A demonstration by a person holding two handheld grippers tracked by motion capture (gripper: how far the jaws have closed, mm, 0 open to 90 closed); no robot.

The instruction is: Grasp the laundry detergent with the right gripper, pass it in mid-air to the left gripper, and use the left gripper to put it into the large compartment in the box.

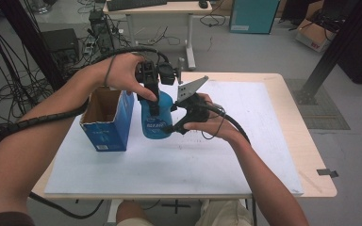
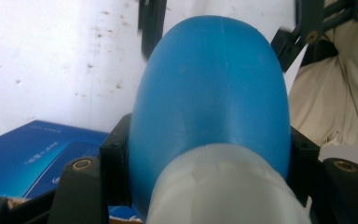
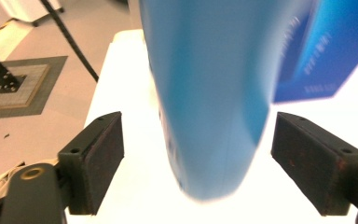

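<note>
**Two grippers at one blue bottle**

One blue bottle point(image 1: 154, 117) stands near the centre of the white table sheet point(image 1: 245, 160), just right of an open blue carton point(image 1: 107, 120). The bottle carries a printed label on its front and a pale, translucent neck point(image 2: 223, 186) at its top.

The left gripper point(image 1: 152, 89) comes down from above. In the left gripper view its jaws press against both sides of the bottle's shoulder, so this gripper is clamped on the bottle. The left hand point(image 1: 122, 70) holds it over the carton's right edge.

The right gripper point(image 1: 181, 123) approaches from the bottle's right side, held by the right hand point(image 1: 214, 125). In the right gripper view its jaws stand apart, one on each side of the bottle's body point(image 3: 209, 93), with clear gaps on both sides.

The carton's top flaps are open and its brown interior is visible. The table edge point(image 1: 311, 155) is light wood.
</note>
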